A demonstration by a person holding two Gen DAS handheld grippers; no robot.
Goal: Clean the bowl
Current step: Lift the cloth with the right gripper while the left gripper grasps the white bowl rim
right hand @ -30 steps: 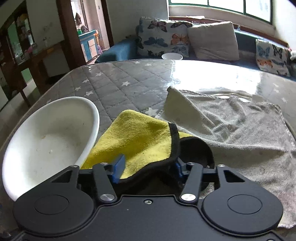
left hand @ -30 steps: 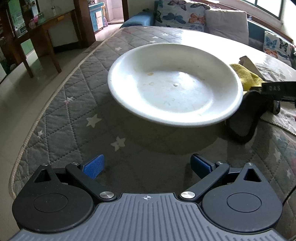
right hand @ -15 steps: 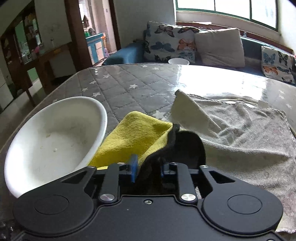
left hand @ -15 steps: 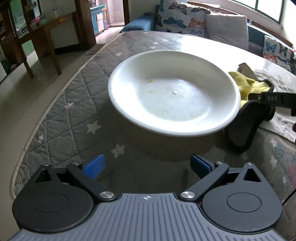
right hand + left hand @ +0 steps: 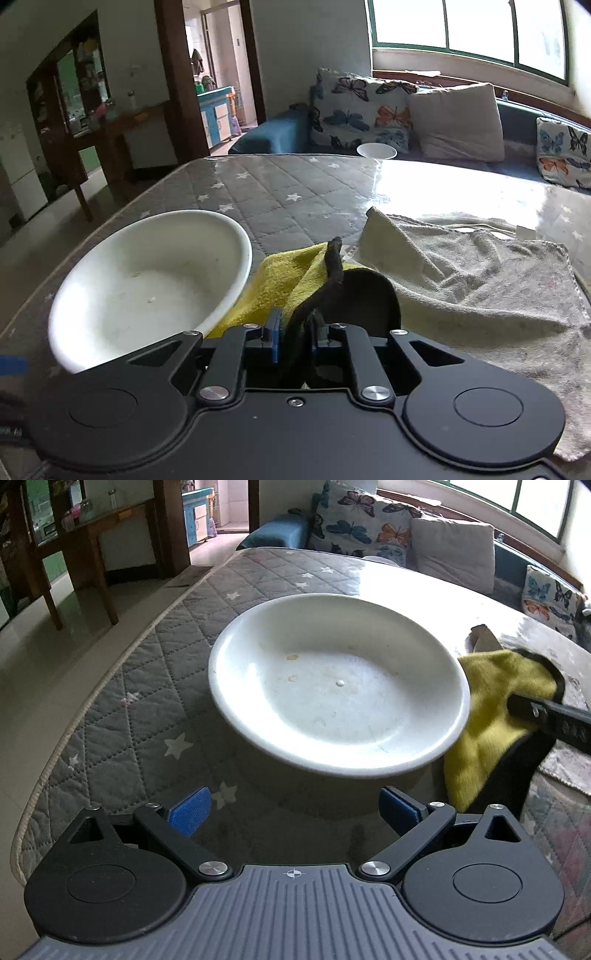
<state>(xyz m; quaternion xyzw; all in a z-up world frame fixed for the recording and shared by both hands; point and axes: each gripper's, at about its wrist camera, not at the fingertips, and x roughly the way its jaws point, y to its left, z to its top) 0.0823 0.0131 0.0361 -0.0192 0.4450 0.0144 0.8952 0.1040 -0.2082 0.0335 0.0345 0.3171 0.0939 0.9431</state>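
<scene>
Bowl (image 5: 338, 705) mid-frame on quilted table (image 5: 155, 686), crumbs and stains inside, unwiped | right gripper (image 5: 293, 338) clamped on yellow cloth (image 5: 284, 277) beside bowl | left gripper (image 5: 293, 808) apart, empty | wiping remains

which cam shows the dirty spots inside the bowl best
The left wrist view: it looks down into the white bowl, so the brownish specks and a small white crumb on its floor show clearly. The right wrist view sees the bowl from the side, partly cut off by the right gripper shut on the yellow cloth; only faint marks show.
</scene>
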